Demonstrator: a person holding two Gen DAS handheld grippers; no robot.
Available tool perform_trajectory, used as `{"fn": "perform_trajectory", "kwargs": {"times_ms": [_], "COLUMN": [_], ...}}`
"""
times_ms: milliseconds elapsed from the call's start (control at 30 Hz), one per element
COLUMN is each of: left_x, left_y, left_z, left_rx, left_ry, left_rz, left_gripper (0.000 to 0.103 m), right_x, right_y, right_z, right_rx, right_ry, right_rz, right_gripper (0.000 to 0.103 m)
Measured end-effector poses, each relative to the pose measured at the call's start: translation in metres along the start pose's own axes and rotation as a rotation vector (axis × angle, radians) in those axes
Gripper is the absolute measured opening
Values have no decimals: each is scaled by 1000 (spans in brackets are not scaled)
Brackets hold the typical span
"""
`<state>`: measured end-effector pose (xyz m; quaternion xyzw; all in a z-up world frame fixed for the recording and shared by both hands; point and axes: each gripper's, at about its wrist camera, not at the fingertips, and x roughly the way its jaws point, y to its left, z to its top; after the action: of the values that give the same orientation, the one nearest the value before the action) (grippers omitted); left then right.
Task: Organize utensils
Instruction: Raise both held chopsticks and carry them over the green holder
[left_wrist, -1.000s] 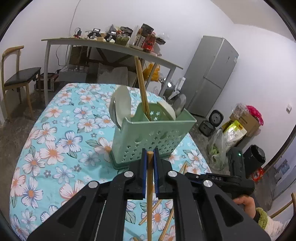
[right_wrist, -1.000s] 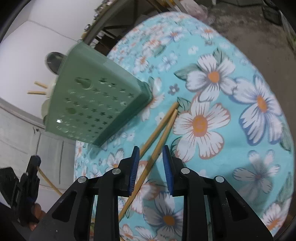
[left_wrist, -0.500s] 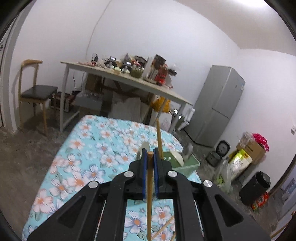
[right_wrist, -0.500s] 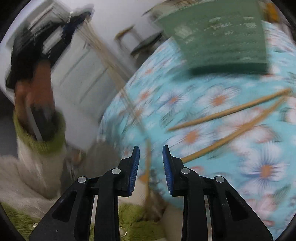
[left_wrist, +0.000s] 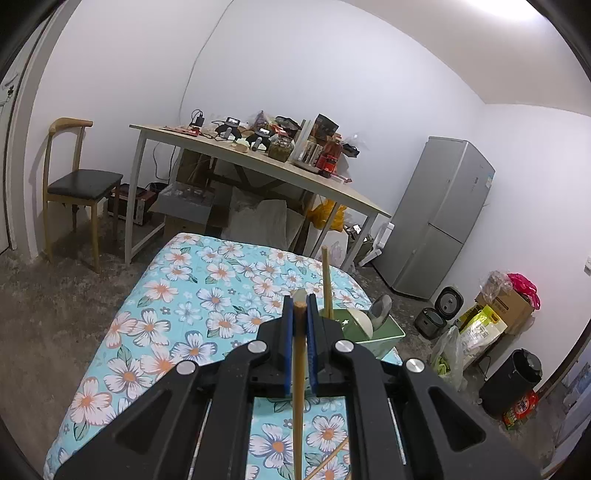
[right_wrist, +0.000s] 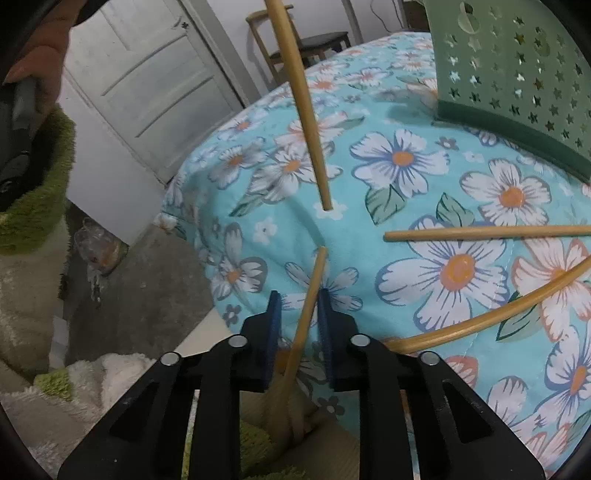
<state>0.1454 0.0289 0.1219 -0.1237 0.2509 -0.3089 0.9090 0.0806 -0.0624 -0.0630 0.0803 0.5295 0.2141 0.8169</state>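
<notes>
The left gripper pinches one chopstick upright, just before the green caddy. The right gripper is closing around a second stick (pads not yet pressing), near two loose sticks on the floral cloth below the caddy.

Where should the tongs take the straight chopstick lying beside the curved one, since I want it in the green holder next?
Judging by its pose, grip the straight chopstick near its free left end, coming from above with the jaws across its width. It lies flat on the floral cloth, and that end sits clear of the curved chopstick and the green holder.
</notes>
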Motion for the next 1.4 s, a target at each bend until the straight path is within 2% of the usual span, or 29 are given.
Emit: {"fn": "perform_trajectory", "kwargs": {"times_ms": [67,167,367,567,733,933,1133,1267,1400], "left_x": [0,1,-2,-12,-15,-22,-23,-11,13], "left_y": [1,1,2,-1,-9,-32,-61,-74,-83], "left_z": [-1,-2,-1,10,27,55,84,94,91], "left_rx": [-1,-1,-7,-1,2,35,79,104,161], "left_ry": [1,3,-7,-59,-96,-171,-293,-347,-382], "left_rz": [1,4,5,-1,-27,-77,-87,-72,-7], "left_gripper": [6,6,6,6,6,6,6,6,6], "right_x": [5,5,-27,-65,-102,-148,-187,-197,-208], "right_y": [0,-6,-25,-43,-61,-74,-91,-101,-106], "right_z": [0,-1,1,0,5,9,5,1,-3], "right_rx": [17,58,117,173,241,273,324,351,358], "right_ry": [-2,-16,-83,-171,-271,-409,-515,-535,-546], "right_rz": [-12,22,92,71,98,97,104,112,101], "right_gripper": [8,6,4,4,4,4,4,4,4]}}
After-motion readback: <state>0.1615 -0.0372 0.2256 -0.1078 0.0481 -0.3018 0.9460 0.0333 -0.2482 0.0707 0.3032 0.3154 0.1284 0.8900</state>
